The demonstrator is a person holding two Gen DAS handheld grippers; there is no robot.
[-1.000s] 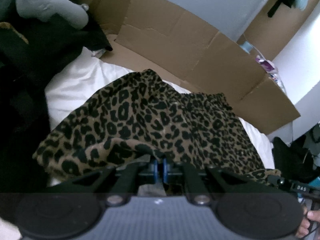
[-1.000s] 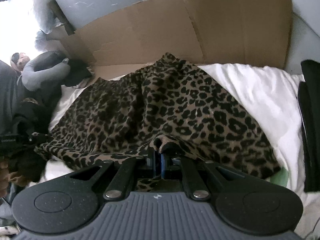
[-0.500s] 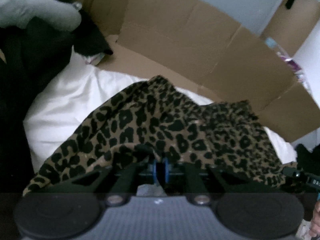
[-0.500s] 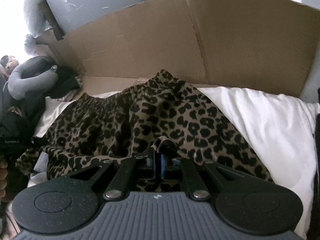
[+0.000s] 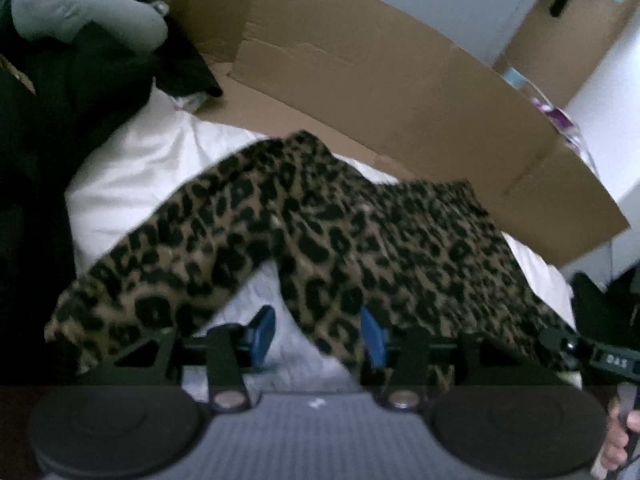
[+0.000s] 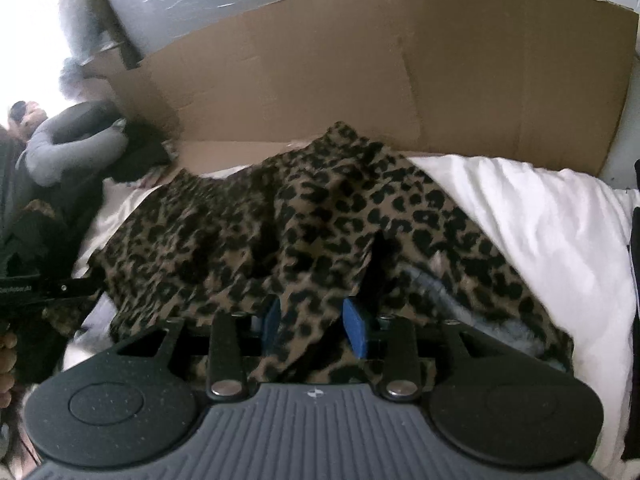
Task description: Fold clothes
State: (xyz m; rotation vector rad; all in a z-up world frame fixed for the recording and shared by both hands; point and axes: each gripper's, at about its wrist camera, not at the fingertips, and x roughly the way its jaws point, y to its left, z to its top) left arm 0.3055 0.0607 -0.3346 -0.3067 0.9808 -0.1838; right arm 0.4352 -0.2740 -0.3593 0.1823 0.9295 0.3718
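A leopard-print garment (image 5: 320, 232) lies bunched on a white bed sheet (image 5: 132, 168), doubled over on itself. My left gripper (image 5: 318, 334) is open at the garment's near edge, its blue pads (image 5: 262, 330) spread wide; cloth droops between them and bare sheet shows by the left pad. In the right wrist view the same garment (image 6: 304, 224) fills the middle. My right gripper (image 6: 312, 324) is open too, with loose leopard cloth lying slack between its pads (image 6: 354, 324). The other gripper (image 5: 592, 354) shows at the right edge of the left view.
A flattened cardboard sheet (image 6: 380, 72) stands along the far side of the bed. A grey pillow (image 5: 80, 20) and dark clothes (image 5: 60, 120) are piled at the left. Dark fabric (image 6: 636, 280) lies at the right edge. A hand (image 5: 624, 436) grips the other handle.
Both grippers were shut on the garment's edge and carried it towards the cardboard, folding it over. Now both have opened and the cloth has dropped loose onto the bed.
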